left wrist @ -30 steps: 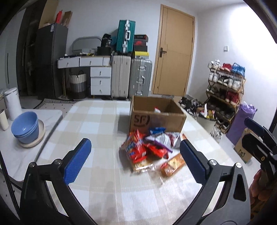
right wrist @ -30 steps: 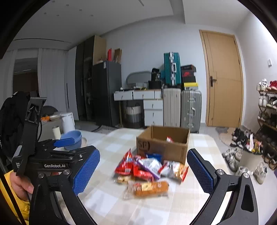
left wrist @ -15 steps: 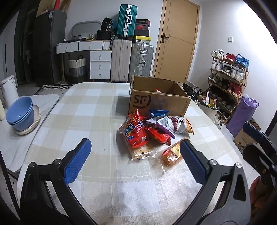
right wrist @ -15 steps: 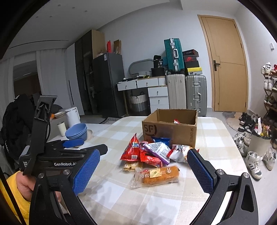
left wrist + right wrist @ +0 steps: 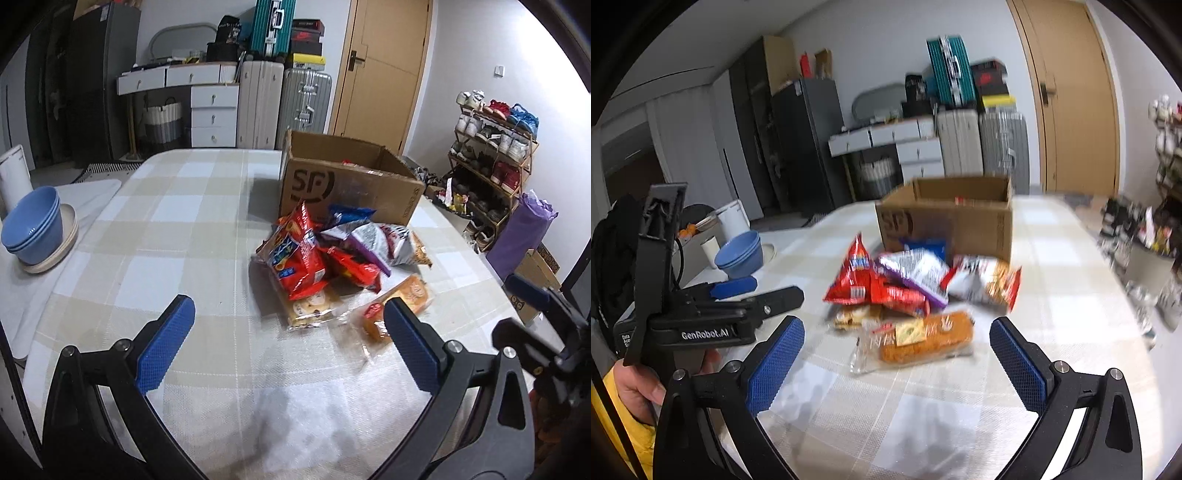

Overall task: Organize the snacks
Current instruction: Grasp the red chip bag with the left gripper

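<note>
Hovering above checked tablecloth point(image 5: 155, 221), left gripper point(image 5: 284, 343) and right gripper point(image 5: 897, 354) both spread wide, holding nothing. Pile of colourful snack packets point(image 5: 332, 258) lies just before brown cardboard box point(image 5: 351, 188) printed "SF". Left tool body reads "GenRobot.AI".

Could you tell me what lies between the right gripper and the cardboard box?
The snack pile: nearest the right gripper, a clear-wrapped bread roll, then chip bags against the cardboard box, seen in the right wrist view.

A wooden door point(image 5: 384, 70) stood shut in the pale back wall, with upright suitcases point(image 5: 284, 103) and a white drawer unit point(image 5: 214, 114) beside it. A loaded shoe rack point(image 5: 491, 162) lined the right wall; a tall dark cabinet point(image 5: 92, 74) stood left.
</note>
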`<state>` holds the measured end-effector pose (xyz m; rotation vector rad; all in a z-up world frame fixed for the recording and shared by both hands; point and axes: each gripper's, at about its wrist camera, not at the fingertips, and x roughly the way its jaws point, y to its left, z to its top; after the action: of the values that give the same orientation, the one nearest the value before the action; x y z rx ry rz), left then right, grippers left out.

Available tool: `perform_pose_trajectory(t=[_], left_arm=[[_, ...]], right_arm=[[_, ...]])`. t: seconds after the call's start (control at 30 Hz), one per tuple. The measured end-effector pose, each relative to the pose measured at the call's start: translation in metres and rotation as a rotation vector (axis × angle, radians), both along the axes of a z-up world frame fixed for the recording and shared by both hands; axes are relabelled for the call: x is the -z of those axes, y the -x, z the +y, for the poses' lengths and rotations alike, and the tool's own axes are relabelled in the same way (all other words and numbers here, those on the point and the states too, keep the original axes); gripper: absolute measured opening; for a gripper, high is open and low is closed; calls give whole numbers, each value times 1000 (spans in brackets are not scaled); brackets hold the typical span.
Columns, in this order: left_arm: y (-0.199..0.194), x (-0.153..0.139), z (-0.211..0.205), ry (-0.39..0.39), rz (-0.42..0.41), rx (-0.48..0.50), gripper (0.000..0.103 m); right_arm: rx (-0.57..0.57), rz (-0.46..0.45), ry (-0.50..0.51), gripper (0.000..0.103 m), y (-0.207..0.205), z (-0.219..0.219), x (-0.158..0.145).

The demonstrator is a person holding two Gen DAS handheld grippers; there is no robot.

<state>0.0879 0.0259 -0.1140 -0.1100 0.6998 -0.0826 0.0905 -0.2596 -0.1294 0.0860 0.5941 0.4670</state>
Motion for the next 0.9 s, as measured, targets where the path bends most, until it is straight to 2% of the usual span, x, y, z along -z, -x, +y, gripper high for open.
perform_pose_trajectory(t=[0.2, 0.47, 0.6, 0.63, 0.67, 0.73, 0.83, 0.9], left_arm=[[-42, 27, 7, 25, 82, -16, 102], [-115, 56, 20, 138, 181, -39, 102], [-142, 68, 24, 217, 243, -8, 101], [-147, 72, 24, 222, 256, -12, 97], [-151, 77, 25, 224, 268, -21, 86], [-155, 83, 30, 282, 276, -31, 77], [-158, 83, 28, 331, 267, 31, 48], [-160, 80, 23, 297, 256, 43, 46]], right_arm=[[-8, 87, -16, 102, -25, 2, 24], [6, 140, -60, 102, -49, -9, 39], [9, 155, -70, 102, -56, -12, 43], [7, 160, -75, 102, -58, -12, 44], [4, 165, -82, 102, -60, -12, 45], [2, 173, -89, 102, -61, -13, 48], [1, 179, -90, 102, -61, -13, 49], [-1, 178, -88, 102, -60, -12, 48]])
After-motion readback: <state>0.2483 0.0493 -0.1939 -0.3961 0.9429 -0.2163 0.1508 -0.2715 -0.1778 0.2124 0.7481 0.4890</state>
